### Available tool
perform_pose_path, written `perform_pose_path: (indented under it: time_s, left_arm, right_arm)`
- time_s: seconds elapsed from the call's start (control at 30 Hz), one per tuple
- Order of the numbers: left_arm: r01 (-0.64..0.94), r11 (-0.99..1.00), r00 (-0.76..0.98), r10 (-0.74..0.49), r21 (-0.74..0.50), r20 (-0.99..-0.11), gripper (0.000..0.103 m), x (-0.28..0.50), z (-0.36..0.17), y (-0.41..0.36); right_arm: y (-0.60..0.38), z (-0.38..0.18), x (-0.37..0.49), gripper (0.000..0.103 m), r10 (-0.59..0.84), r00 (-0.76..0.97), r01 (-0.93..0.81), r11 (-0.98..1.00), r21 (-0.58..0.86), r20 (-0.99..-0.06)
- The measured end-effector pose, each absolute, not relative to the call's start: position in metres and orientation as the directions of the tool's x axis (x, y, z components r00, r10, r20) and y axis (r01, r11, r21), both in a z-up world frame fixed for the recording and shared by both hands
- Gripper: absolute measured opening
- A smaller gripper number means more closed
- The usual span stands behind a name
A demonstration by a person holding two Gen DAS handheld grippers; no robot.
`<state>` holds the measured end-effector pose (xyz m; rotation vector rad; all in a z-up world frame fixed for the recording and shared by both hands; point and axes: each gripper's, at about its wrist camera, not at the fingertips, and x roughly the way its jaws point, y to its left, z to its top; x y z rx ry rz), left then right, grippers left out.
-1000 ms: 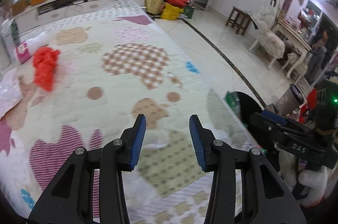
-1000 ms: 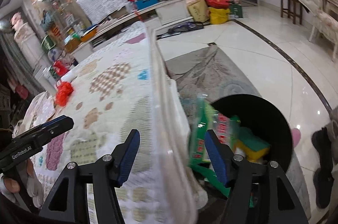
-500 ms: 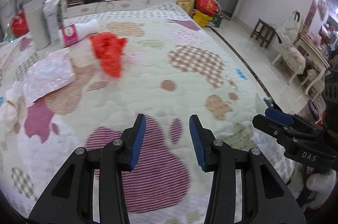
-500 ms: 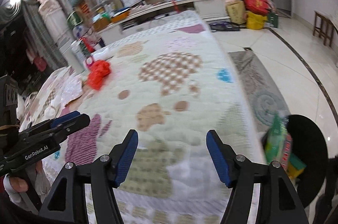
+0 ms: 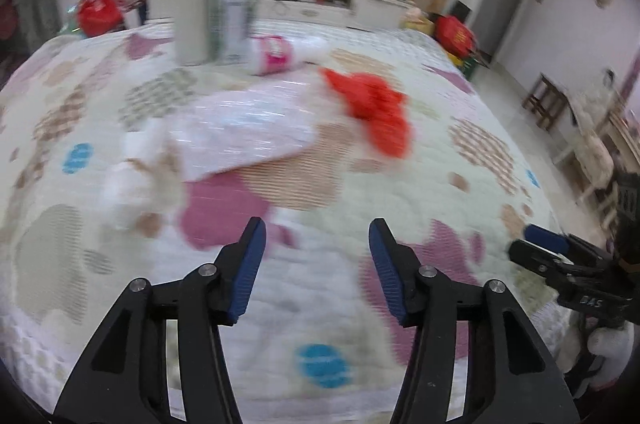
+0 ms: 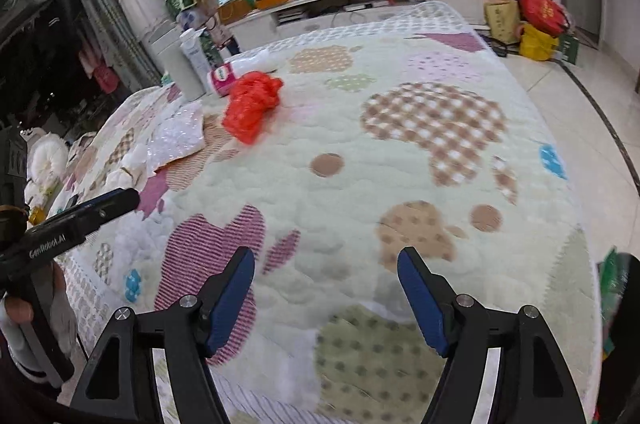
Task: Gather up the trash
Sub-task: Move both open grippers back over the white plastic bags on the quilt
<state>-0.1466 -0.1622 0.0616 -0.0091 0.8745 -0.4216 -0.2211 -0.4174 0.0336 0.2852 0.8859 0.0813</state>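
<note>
A crumpled red plastic bag (image 5: 374,111) (image 6: 250,101) lies on the patterned quilt (image 5: 400,191) (image 6: 360,175). Left of it lie a shiny white wrapper (image 5: 244,131) (image 6: 176,135) and some crumpled white tissue (image 5: 136,179) (image 6: 128,167). A white bottle with a pink label (image 5: 284,53) (image 6: 240,69) lies on its side behind them. My left gripper (image 5: 316,256) hovers over the near quilt, jaws opening, nothing between them. My right gripper (image 6: 326,288) is further right, jaws also opening and empty. Each gripper shows at the edge of the other's view.
A white carton and a tall bottle (image 5: 234,15) stand at the quilt's far side. A black bin (image 6: 624,324) holding green packaging sits off the quilt's right edge. Tiled floor (image 6: 580,83) runs along the right, with shelves and clutter at the back.
Both views have swung left, from the black bin and the quilt's right edge to the trash on the quilt. Both pairs of jaws stand wider than before.
</note>
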Motion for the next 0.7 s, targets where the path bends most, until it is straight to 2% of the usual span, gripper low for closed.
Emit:
perform_pose_path:
  time_s: [0.3, 0.4, 0.57, 0.7]
  left_arm:
    - [0.172, 0.971, 0.623, -0.240, -0.169, -0.745, 0.057, -0.105, 0.058, -0.086]
    - [0.149, 0.975, 0.624, -0.222, -0.165, -0.749, 0.057, -0.095, 0.053, -0.076]
    - [0.143, 0.982, 0.609, -0.187, -0.126, -0.771, 0.057, -0.073, 0.040, -0.074]
    - [0.147, 0.978, 0.590, -0.205, -0.146, -0.781, 0.057, -0.060, 0.032, -0.073]
  right_arm:
    - [-0.396, 0.041, -0.164, 0.076, 0.237, 0.635, 0.004, 0.951, 0.309, -0.736]
    - [-0.385, 0.044, -0.137, 0.084, 0.241, 0.636, -0.010, 0.952, 0.304, -0.733]
    - [-0.374, 0.048, -0.092, 0.085, 0.238, 0.648, -0.016, 0.954, 0.300, -0.723]
    - [-0.367, 0.046, -0.062, 0.086, 0.239, 0.653, -0.025, 0.955, 0.295, -0.719]
